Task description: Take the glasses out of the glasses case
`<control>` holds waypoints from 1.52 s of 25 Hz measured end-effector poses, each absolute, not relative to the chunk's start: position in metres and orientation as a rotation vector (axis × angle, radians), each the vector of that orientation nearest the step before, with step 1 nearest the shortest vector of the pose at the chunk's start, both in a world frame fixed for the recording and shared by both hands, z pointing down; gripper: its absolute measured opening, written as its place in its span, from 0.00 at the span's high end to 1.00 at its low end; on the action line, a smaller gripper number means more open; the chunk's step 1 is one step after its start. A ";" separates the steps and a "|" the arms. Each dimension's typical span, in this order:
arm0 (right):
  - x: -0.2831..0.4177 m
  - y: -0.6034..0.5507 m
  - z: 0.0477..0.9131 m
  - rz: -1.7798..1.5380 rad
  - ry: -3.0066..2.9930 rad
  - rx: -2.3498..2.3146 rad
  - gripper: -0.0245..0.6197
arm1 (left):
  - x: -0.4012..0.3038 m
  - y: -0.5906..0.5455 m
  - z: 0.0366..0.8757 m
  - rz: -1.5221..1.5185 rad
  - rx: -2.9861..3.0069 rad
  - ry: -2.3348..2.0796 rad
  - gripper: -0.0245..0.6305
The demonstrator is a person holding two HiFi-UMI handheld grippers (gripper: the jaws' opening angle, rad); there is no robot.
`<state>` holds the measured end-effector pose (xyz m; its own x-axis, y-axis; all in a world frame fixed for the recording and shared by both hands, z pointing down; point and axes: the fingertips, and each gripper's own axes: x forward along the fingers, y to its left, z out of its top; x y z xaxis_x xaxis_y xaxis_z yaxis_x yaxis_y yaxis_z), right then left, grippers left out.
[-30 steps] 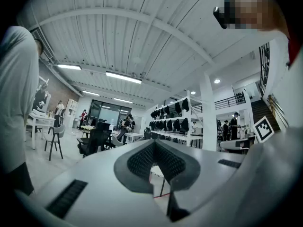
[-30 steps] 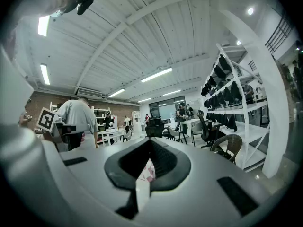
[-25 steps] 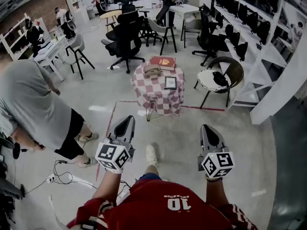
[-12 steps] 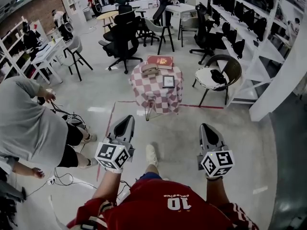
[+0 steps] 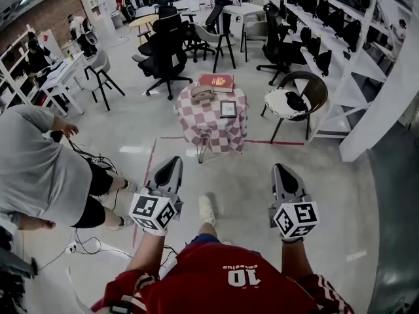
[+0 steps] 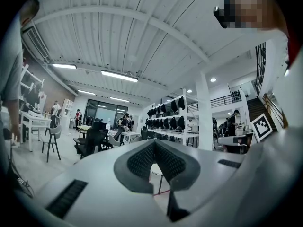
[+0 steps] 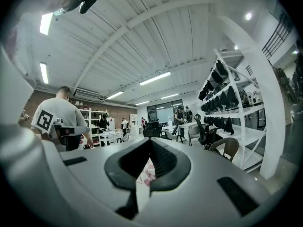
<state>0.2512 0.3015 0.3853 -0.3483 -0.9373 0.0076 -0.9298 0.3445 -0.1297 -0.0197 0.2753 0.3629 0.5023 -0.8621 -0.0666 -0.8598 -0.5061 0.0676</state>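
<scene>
A person in a red jersey stands short of a small round table draped in a pink-and-white checked cloth, holding a gripper in each hand. The left gripper and the right gripper both hang over bare floor on the near side of the table, well apart from it and pointing toward it. Each gripper's own view shows its jaws clenched, tips meeting, with nothing between them. The tan glasses case lies on the far left part of the table, untouched; whether it is open is too small to tell. A red book lies just beside it at the table's far edge, and a small dark-framed picture lies on the table's right part. To the right of the table stands a wicker chair with a white cushion. To the table's left and nearer the camera, a person in a grey shirt bends over cables on the floor. Beyond the table stands a black office chair.
</scene>
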 end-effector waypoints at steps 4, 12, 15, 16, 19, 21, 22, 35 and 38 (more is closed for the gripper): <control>0.251 0.301 0.384 -0.181 2.521 -1.744 0.94 | -0.019 0.276 0.360 -0.141 2.705 -1.547 0.95; 0.250 0.301 0.388 -0.205 2.512 -1.719 0.94 | -0.021 0.275 0.361 -0.118 2.711 -1.548 0.95; 0.249 0.296 0.392 -0.236 2.508 -1.711 0.94 | -0.023 0.271 0.363 -0.104 2.707 -1.546 0.95; 0.248 0.294 0.395 -0.244 2.509 -1.708 0.94 | -0.024 0.268 0.364 -0.101 2.706 -1.548 0.95; 0.244 0.281 0.396 -0.246 2.517 -1.702 0.94 | -0.027 0.257 0.365 -0.093 2.707 -1.555 0.95; 0.240 0.270 0.396 -0.253 2.525 -1.695 0.94 | -0.030 0.247 0.368 -0.078 2.703 -1.561 0.95; 0.238 0.265 0.398 -0.260 2.530 -1.693 0.94 | -0.031 0.241 0.371 -0.072 2.697 -1.562 0.95; 0.200 0.139 0.417 -0.331 2.636 -1.650 0.94 | -0.056 0.108 0.387 -0.035 2.659 -1.567 0.95; 0.189 0.102 0.409 -0.313 2.664 -1.630 0.94 | -0.059 0.070 0.381 -0.047 2.673 -1.554 0.95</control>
<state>0.1895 0.1022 0.4088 -0.4604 -0.8819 0.1014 -0.8814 0.4405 -0.1705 -0.0587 0.0697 0.3812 0.4948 -0.8690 -0.0012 -0.8675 -0.4941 0.0585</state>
